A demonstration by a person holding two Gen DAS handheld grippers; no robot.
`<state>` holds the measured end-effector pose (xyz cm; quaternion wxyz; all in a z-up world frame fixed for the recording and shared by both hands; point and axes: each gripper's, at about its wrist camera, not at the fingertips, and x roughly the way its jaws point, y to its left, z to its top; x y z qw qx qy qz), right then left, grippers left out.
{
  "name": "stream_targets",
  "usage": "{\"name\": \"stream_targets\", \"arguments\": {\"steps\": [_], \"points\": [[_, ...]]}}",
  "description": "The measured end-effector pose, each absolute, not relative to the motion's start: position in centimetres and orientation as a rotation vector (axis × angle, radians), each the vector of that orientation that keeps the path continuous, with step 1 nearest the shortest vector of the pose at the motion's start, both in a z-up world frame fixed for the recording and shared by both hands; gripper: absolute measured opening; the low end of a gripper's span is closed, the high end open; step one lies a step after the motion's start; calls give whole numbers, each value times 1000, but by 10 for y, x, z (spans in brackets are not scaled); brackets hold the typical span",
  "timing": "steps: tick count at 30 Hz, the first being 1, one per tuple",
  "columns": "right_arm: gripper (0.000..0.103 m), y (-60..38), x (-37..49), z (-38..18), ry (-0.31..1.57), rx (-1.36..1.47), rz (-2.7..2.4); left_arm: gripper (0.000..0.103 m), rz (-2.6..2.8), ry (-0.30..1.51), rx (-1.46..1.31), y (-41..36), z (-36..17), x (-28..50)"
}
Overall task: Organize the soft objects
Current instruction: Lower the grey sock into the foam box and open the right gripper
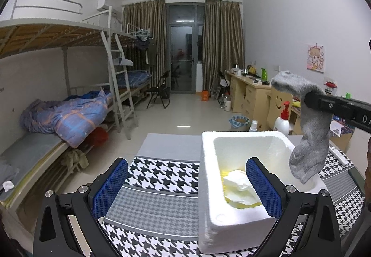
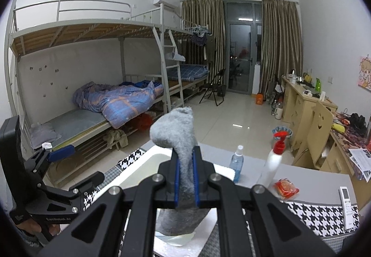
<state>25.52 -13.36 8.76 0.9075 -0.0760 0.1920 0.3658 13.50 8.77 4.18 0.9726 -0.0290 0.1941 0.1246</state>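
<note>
A grey sock hangs from my right gripper, which is shut on it above the right rim of a white foam box. In the right wrist view the sock is pinched between the blue pads, its toe sticking up and its cuff hanging into the box. A pale yellow and white soft item lies inside the box. My left gripper is open and empty, low over the box's left wall; it also shows in the right wrist view at the left.
The box sits on a table with a houndstooth cloth. A white pump bottle, a blue spray bottle, a red packet and a remote stand behind it. Bunk beds left, desks right.
</note>
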Motion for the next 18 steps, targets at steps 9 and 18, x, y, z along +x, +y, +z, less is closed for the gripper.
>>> {"name": "stream_targets", "arguments": {"steps": [9, 18], "points": [[13, -123, 262, 78, 441, -176, 763, 102, 269, 395, -60, 92, 38, 136], [62, -111, 265, 66, 496, -198, 787, 102, 285, 416, -61, 98, 29, 137]]}}
